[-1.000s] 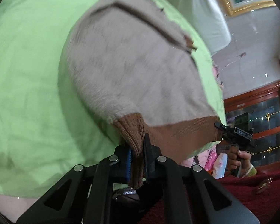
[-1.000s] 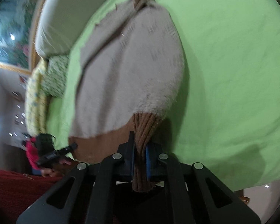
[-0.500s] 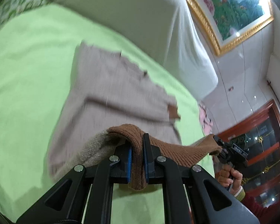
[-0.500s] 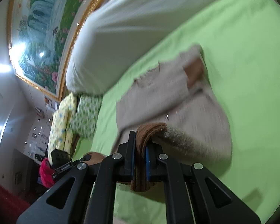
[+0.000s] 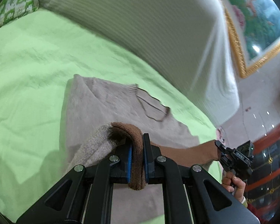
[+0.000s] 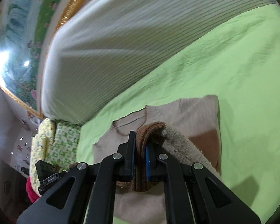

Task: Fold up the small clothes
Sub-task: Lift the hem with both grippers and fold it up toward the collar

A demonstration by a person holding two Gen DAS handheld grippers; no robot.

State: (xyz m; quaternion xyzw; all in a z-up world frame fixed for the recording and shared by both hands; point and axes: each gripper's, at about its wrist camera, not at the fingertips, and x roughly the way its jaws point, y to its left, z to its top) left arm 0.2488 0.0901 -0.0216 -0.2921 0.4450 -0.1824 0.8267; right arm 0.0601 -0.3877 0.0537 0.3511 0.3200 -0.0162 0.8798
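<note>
A small beige knit sweater (image 5: 110,108) with a brown ribbed hem lies on the green bed sheet (image 5: 28,59), neckline toward the headboard. My left gripper (image 5: 137,145) is shut on the left corner of the brown hem (image 5: 128,130) and holds it above the sweater's body. My right gripper (image 6: 140,140) is shut on the right corner of the hem (image 6: 149,128). The hem stretches between both grippers, folded up over the sweater (image 6: 186,112). The right gripper also shows in the left wrist view (image 5: 219,146).
A large white ribbed headboard cushion (image 5: 140,22) runs along the far side of the bed. Green patterned pillows (image 6: 61,141) lie at the left. A framed painting (image 5: 255,18) hangs on the wall. A red wooden cabinet (image 5: 270,158) stands at the right.
Both grippers have carried the brown hem up and forward over the sweater toward the neckline. The sweater's lower part has lifted off the sheet and now folds over the upper part.
</note>
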